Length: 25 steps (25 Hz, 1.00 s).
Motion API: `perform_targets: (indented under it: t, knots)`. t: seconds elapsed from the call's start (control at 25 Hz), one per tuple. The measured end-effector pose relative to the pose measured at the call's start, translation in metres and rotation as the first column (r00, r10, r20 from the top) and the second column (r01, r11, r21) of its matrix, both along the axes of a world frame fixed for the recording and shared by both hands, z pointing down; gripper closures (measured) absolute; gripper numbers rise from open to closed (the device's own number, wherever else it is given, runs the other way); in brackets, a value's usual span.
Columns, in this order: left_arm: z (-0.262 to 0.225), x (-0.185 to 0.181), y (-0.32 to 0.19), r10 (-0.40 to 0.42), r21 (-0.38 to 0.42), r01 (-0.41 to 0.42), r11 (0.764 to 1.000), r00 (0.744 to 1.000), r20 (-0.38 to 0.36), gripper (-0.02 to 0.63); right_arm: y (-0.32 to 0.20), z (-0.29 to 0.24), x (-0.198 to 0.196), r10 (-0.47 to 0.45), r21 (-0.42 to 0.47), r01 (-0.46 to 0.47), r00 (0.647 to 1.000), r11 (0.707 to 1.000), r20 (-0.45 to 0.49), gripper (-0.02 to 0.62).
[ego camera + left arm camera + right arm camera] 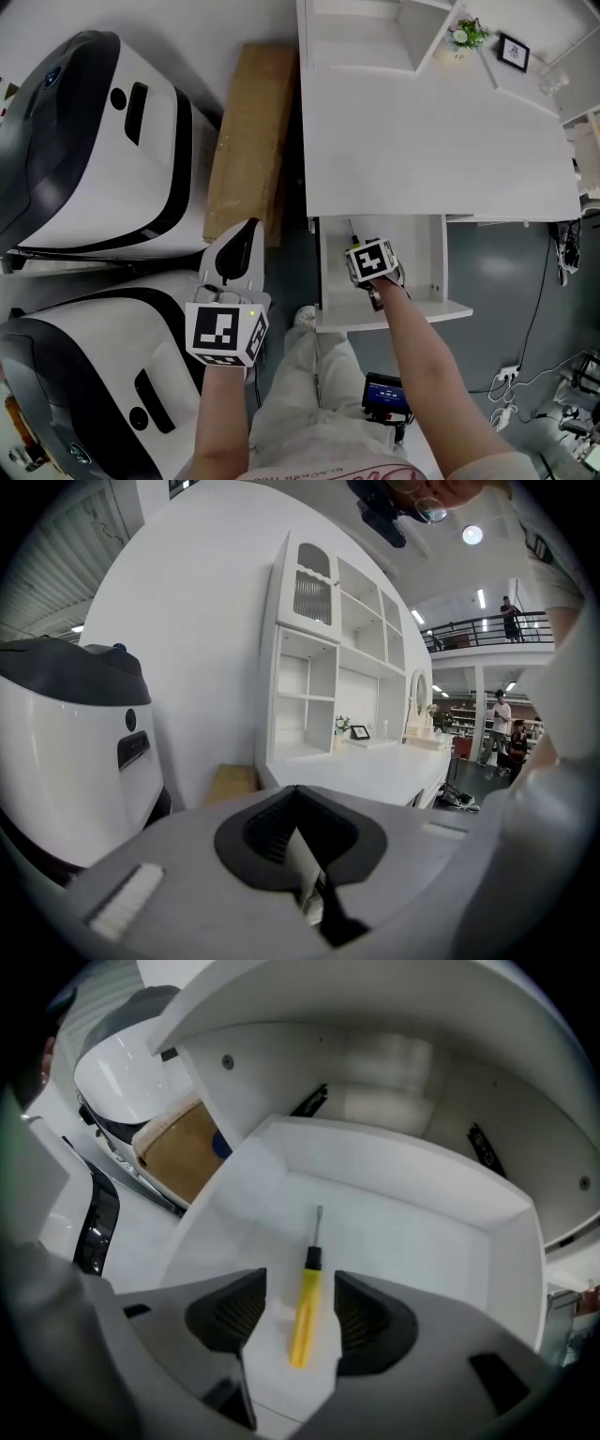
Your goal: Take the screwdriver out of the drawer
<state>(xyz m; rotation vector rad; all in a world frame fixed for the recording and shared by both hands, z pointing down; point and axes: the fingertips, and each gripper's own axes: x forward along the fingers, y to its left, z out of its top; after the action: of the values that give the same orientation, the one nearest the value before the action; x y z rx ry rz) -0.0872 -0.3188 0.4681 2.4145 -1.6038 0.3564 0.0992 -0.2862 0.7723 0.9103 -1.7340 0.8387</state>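
Observation:
The screwdriver [306, 1302], yellow-handled with a thin metal shaft, lies on the floor of the open white drawer [394, 1162]. My right gripper [300, 1288] points steeply down over it, open, with the handle between the two dark pads and a gap on either side. In the head view the right gripper [373, 272] is inside the drawer [431, 262] under the desk, and the screwdriver's [353, 232] tip shows just beyond it. My left gripper [244, 230] hangs to the left of the drawer, jaws together and empty; its own view shows the left gripper [305, 808] shut.
The white desk top [431, 141] overhangs the drawer's back. A wooden board [248, 131] leans left of the desk. Two large white and black machines [94, 141] [84, 375] fill the left side. Cables [553, 394] lie on the floor at right.

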Motion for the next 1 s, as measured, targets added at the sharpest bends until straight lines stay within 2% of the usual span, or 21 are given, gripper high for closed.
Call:
perform_targets:
  t: [0.12,0.28,0.4,0.52,0.64,1.0]
  knots:
    - [0.005,0.003,-0.003,0.005,-0.007,-0.005,1.000,1.000,0.005,0.603,-0.002,0.012,-0.002,-0.003,-0.025,0.003,1.000,1.000,-0.014,0.368]
    - [0.009,0.006,-0.004,0.013,-0.017,-0.013,1.000,1.000,0.015,0.603,0.003,0.030,0.001,0.001,-0.072,-0.005,0.998,0.997,-0.067,0.411]
    - [0.012,0.006,0.000,0.011,-0.031,-0.010,0.999,1.000,0.015,0.603,0.001,0.036,0.004,-0.014,-0.065,0.008,0.995,0.998,-0.097,0.440]
    - [0.015,0.004,0.001,0.004,-0.040,-0.004,0.999,1.000,0.015,0.603,-0.001,0.036,0.005,-0.016,-0.057,0.011,0.995,0.998,-0.096,0.442]
    - [0.016,0.003,0.001,-0.007,-0.045,0.008,0.999,1.000,0.013,0.603,-0.002,0.036,0.006,-0.027,-0.058,0.021,0.995,0.998,-0.097,0.509]
    - [0.007,0.004,0.001,-0.019,-0.032,0.019,0.999,1.000,0.011,0.603,0.007,0.028,0.006,-0.073,-0.057,0.069,0.994,0.996,-0.082,0.511]
